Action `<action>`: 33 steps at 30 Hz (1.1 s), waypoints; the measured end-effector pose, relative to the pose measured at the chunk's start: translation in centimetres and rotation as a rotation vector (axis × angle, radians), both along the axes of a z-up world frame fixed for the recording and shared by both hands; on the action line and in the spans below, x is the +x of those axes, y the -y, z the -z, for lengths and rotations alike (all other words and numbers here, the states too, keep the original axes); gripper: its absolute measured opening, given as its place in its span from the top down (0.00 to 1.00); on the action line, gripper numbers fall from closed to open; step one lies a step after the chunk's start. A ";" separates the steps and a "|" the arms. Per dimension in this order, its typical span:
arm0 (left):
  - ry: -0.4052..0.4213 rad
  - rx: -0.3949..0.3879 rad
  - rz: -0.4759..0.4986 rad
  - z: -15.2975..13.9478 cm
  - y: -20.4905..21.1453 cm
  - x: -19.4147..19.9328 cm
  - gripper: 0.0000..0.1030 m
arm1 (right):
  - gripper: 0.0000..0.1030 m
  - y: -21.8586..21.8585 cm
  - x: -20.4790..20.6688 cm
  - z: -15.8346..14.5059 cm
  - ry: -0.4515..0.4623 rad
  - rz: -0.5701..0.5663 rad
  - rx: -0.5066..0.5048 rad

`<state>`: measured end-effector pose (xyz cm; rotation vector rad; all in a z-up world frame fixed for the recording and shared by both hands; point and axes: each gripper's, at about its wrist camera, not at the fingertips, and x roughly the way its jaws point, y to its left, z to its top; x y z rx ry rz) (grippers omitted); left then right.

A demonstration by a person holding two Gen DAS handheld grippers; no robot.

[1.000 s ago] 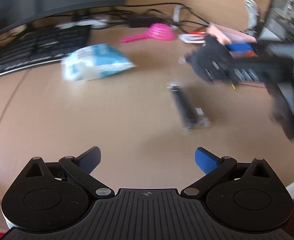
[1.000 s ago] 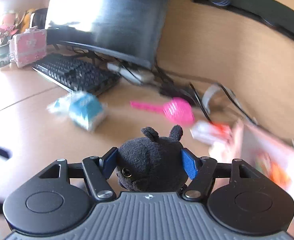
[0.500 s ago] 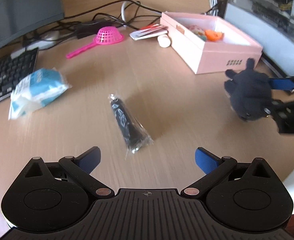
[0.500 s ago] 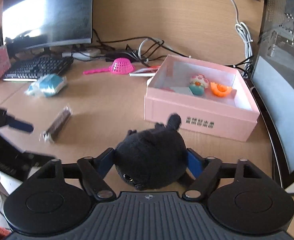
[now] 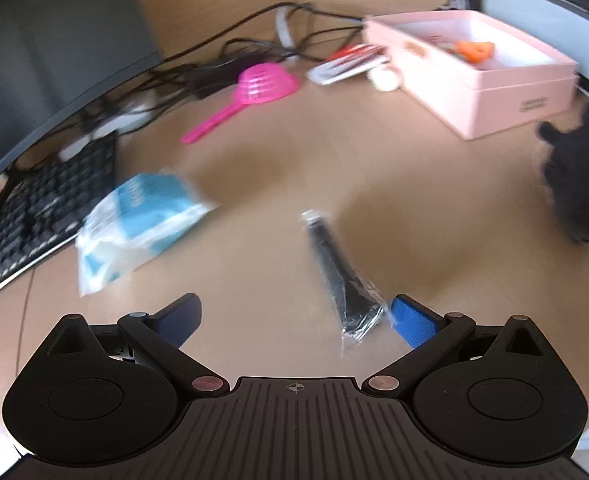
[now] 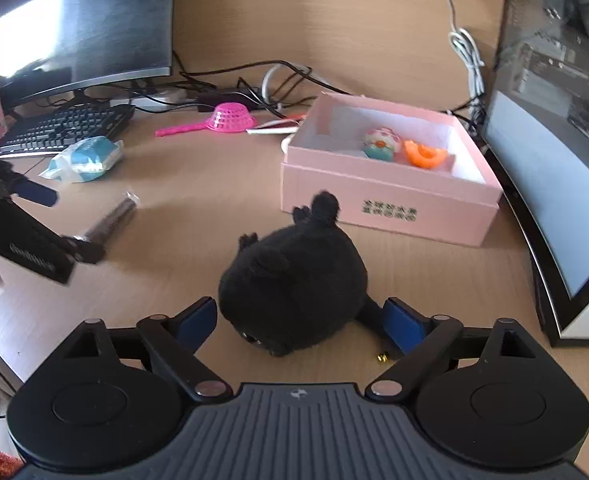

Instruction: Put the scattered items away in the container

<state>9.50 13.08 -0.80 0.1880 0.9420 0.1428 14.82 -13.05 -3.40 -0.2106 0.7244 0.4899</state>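
A black plush toy [image 6: 294, 284] lies on the desk between the open fingers of my right gripper [image 6: 300, 322], a gap on each side; it also shows in the left wrist view [image 5: 578, 184]. The open pink box [image 6: 390, 200] stands just behind it, holding a small round toy [image 6: 380, 142] and an orange piece [image 6: 424, 154]. My left gripper [image 5: 294, 318] is open, low over a black item in clear wrap [image 5: 340, 276], whose near end lies by the right fingertip. A blue-white packet [image 5: 142, 216] and pink strainer [image 5: 254, 92] lie beyond.
A keyboard [image 5: 42, 208] and a monitor [image 6: 82, 28] stand at the left with tangled cables [image 6: 230, 88] behind. A second screen [image 6: 550, 184] borders the box on the right. A card packet [image 5: 346, 64] lies by the box. The desk edge is near me.
My right gripper has opened and the plush now rests on the desk in front of the box. My left gripper has moved in close over the wrapped black item.
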 end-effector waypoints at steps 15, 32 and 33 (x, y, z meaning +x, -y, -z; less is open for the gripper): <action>0.018 -0.154 0.081 0.1 0.0 2.7 0.40 | 0.06 0.2 -0.5 1.0 -0.054 0.042 0.004; 0.020 -0.224 0.337 -0.4 5.4 -0.8 0.31 | 0.04 0.5 0.1 1.8 -0.128 0.091 0.029; 0.020 -0.221 0.322 -0.5 5.3 -1.0 0.30 | 0.04 0.4 0.1 1.9 -0.135 0.087 0.029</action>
